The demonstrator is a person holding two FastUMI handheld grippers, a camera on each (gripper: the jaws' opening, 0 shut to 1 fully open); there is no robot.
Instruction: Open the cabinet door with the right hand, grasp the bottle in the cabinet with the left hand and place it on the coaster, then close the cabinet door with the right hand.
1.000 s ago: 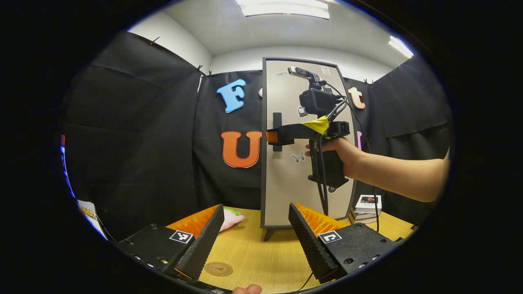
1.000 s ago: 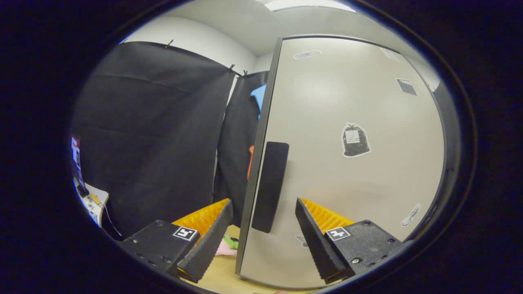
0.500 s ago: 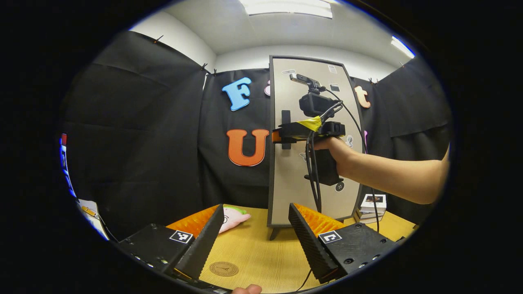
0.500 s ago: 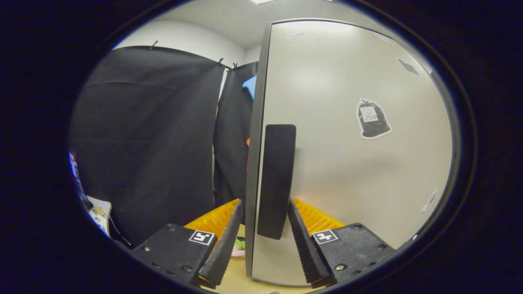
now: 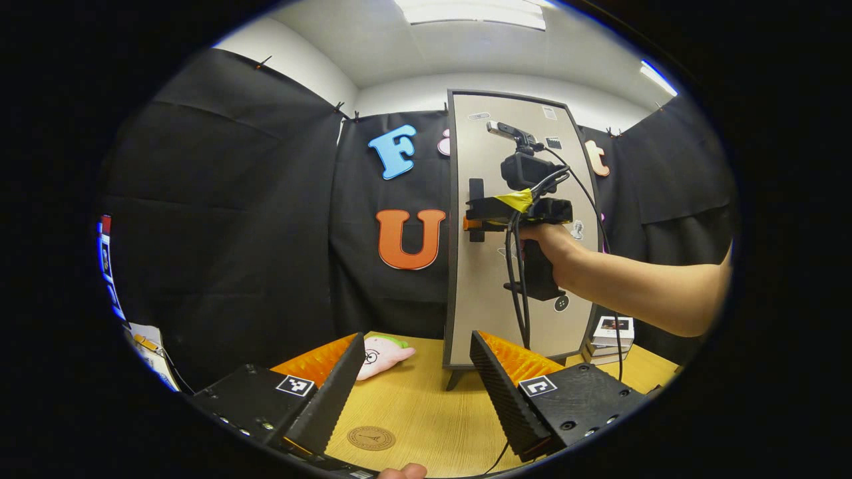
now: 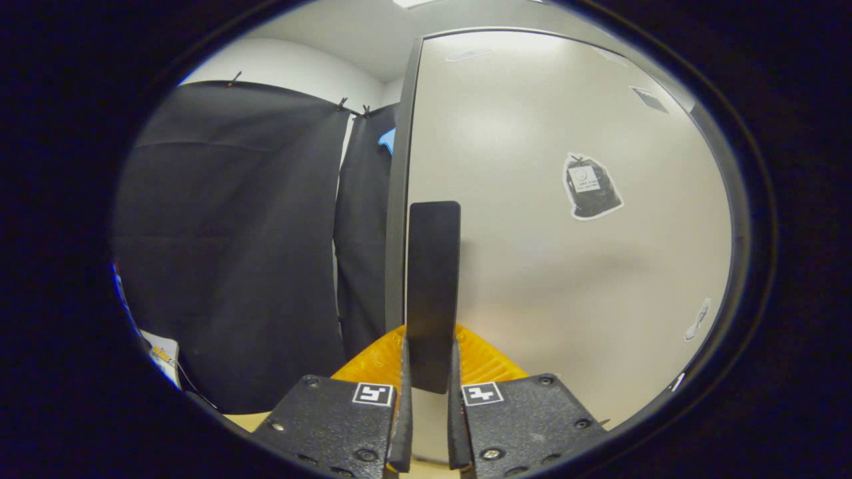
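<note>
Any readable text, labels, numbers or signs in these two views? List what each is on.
No text can be read.
Stickers on the cabinet door: too small or blurred.
Coaster emblem: too small.
Square markers on the left gripper: patterns, no words.
Box covers beside the cabinet: too small.
Handle held by the right gripper: blank.

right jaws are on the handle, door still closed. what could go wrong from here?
1. The right gripper pinches only the lower end of the door handle; a pull may slip off it.
2. The cabinet is tall and narrow on small feet, so a hard pull might tip or drag it across the table.
3. The left gripper hangs open in front of the door, above the coaster; the swinging door might hit it.
</note>
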